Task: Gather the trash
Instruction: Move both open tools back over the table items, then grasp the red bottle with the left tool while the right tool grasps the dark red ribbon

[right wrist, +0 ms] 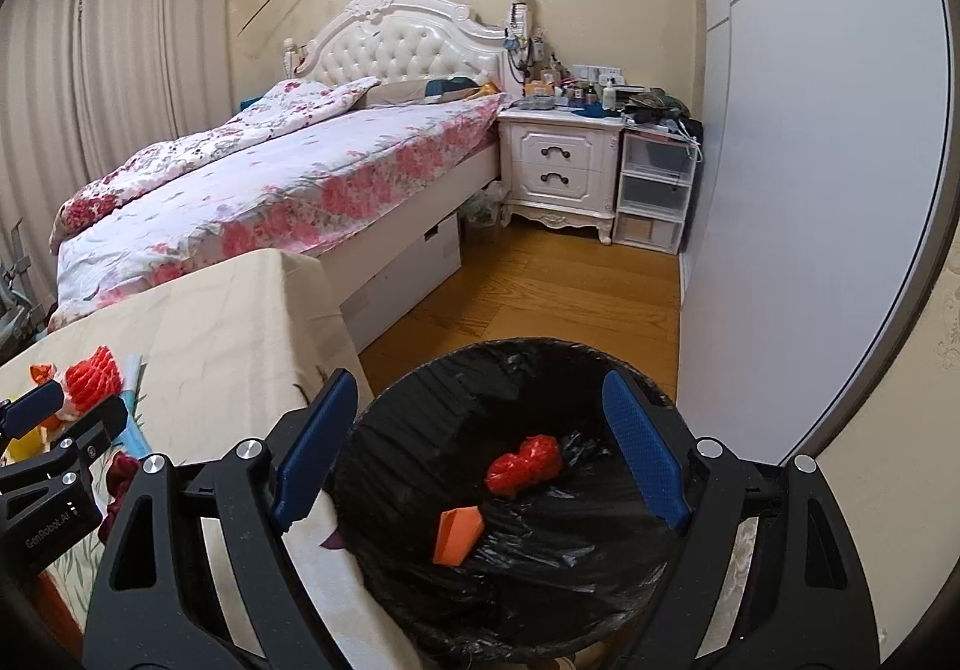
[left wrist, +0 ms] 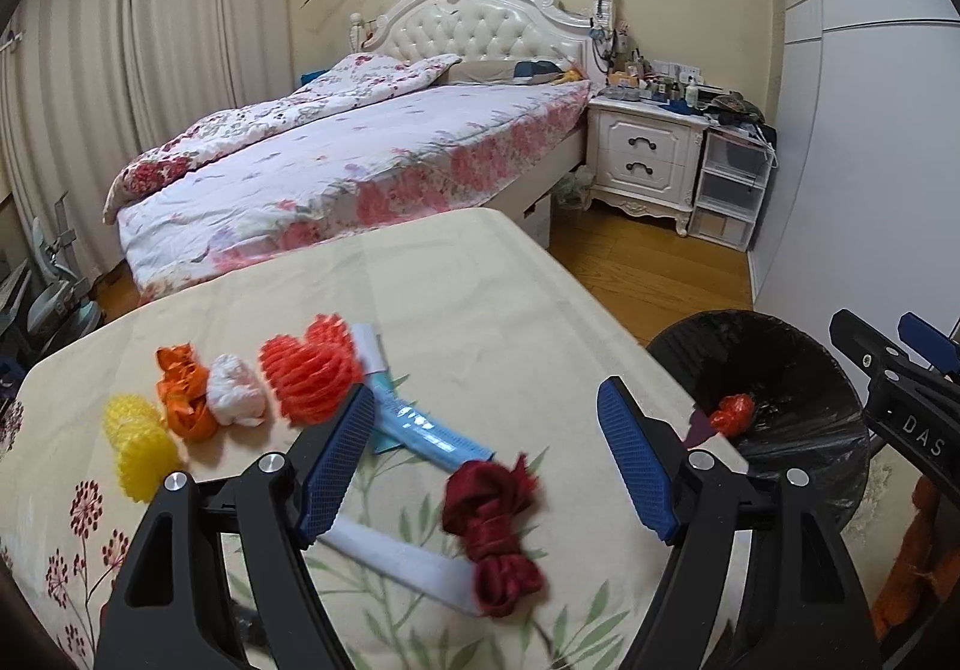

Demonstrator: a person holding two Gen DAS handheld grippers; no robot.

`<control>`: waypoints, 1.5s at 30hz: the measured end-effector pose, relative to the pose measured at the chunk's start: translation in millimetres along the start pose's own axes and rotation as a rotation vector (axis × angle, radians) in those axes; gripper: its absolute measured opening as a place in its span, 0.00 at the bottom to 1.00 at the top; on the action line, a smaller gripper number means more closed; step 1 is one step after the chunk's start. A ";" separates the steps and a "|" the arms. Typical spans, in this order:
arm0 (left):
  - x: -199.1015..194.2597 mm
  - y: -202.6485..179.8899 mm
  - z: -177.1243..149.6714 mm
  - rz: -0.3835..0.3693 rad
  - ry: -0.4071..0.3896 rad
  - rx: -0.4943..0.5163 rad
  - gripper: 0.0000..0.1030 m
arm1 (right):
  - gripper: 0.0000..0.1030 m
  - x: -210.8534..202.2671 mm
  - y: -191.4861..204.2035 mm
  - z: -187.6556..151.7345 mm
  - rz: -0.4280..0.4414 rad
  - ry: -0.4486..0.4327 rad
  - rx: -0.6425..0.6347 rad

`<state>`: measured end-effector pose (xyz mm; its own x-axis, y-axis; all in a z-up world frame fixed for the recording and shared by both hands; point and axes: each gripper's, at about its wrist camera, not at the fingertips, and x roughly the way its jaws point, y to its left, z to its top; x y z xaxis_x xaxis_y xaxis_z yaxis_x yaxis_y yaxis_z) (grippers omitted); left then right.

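My left gripper [left wrist: 486, 460] is open and empty over the cloth-covered table [left wrist: 468, 274], above a dark red crumpled wad [left wrist: 495, 526], a white strip [left wrist: 396, 553] and a blue tube [left wrist: 429, 430]. Further left lie a red foam net [left wrist: 312, 370], a white wad [left wrist: 235, 389], an orange wrapper [left wrist: 183, 391] and a yellow foam net [left wrist: 141, 442]. My right gripper [right wrist: 480, 448] is open and empty over the black-lined trash bin [right wrist: 420, 412], which holds a red wad [right wrist: 525, 466] and an orange piece [right wrist: 457, 537]. The bin [left wrist: 798, 358] stands right of the table.
A bed with a floral quilt [left wrist: 360, 154] stands behind the table. A white nightstand [left wrist: 645, 154] and plastic drawers [left wrist: 729, 190] are at the back right. A grey wardrobe [right wrist: 810, 190] lines the right side. Wooden floor [right wrist: 540, 298] lies between bed and bin.
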<state>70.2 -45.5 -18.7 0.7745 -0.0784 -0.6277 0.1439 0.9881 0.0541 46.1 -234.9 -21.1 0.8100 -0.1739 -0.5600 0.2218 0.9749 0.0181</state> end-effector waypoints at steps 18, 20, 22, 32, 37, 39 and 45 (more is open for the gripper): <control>-24.8 86.2 -58.4 0.205 0.097 -0.118 0.72 | 0.80 -25.4 80.2 -29.8 0.157 0.045 -0.160; -25.9 90.2 -63.8 0.222 0.108 -0.121 0.72 | 0.80 -27.5 84.5 -32.4 0.166 0.049 -0.168; -26.5 95.8 -69.3 0.230 0.123 -0.132 0.72 | 0.80 -29.0 87.8 -33.3 0.172 0.050 -0.175; -28.1 124.7 -87.0 0.205 0.198 -0.234 0.72 | 0.80 -33.2 96.5 -39.7 0.192 0.060 -0.194; -31.9 137.9 -95.3 0.185 0.227 -0.284 0.72 | 0.80 -34.6 96.9 -41.0 0.198 0.063 -0.200; -33.9 143.4 -98.9 0.180 0.239 -0.303 0.72 | 0.80 -34.3 97.1 -42.0 0.199 0.066 -0.201; -39.8 158.0 -105.7 0.164 0.247 -0.353 0.72 | 0.80 -30.3 100.9 -46.5 0.207 0.085 -0.206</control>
<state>-3.0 127.8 -67.3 0.5936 0.0742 -0.8013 -0.2202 0.9727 -0.0731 18.6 -124.7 -40.7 0.7764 0.0351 -0.6293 -0.0653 0.9976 -0.0249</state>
